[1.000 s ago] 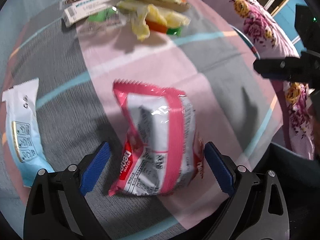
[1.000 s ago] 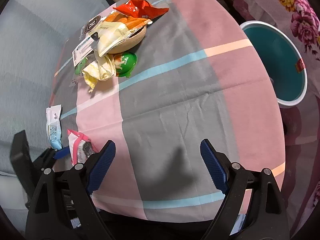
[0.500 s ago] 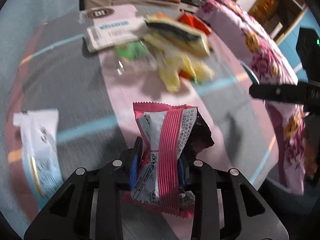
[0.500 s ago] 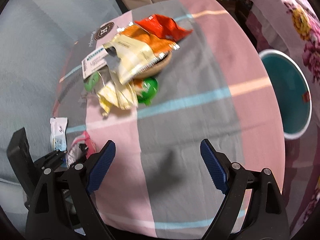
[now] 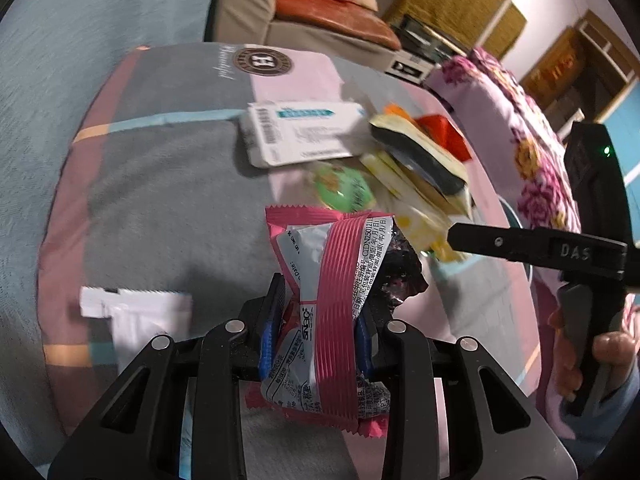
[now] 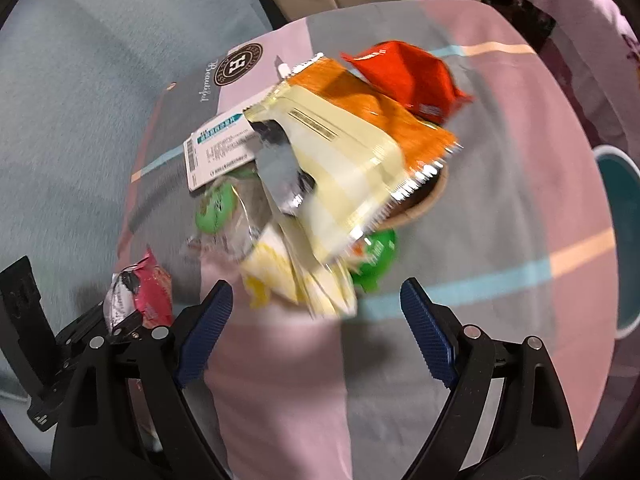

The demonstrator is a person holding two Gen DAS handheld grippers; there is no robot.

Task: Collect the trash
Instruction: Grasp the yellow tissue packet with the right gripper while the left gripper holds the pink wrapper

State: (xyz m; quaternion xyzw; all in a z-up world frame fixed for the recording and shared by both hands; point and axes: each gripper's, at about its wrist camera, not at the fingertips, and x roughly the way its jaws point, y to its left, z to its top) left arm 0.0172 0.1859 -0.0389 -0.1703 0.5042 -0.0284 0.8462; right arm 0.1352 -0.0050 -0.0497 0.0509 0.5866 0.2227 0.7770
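My left gripper point(image 5: 316, 332) is shut on a pink and white snack wrapper point(image 5: 332, 300) and holds it above the table; the wrapper also shows in the right wrist view point(image 6: 138, 294). My right gripper point(image 6: 316, 312) is open and empty, just in front of a heap of trash: a pale yellow bag point(image 6: 340, 176), an orange bag point(image 6: 372, 108), a red bag point(image 6: 408, 76), green wrappers point(image 6: 216, 208) and a white leaflet point(image 6: 218, 148). A teal bin point(image 6: 620, 236) stands at the right, below the table edge.
A white and blue wrapper point(image 5: 140, 320) lies on the checked tablecloth point(image 5: 160, 184) left of my left gripper. A brown bowl point(image 6: 424, 200) sits under the heap. A flowered cover point(image 5: 520, 132) lies right; a sofa point(image 5: 320, 12) stands behind.
My left gripper closed on the pink wrapper and lifted it. My right gripper moved forward toward the heap of trash and stayed open.
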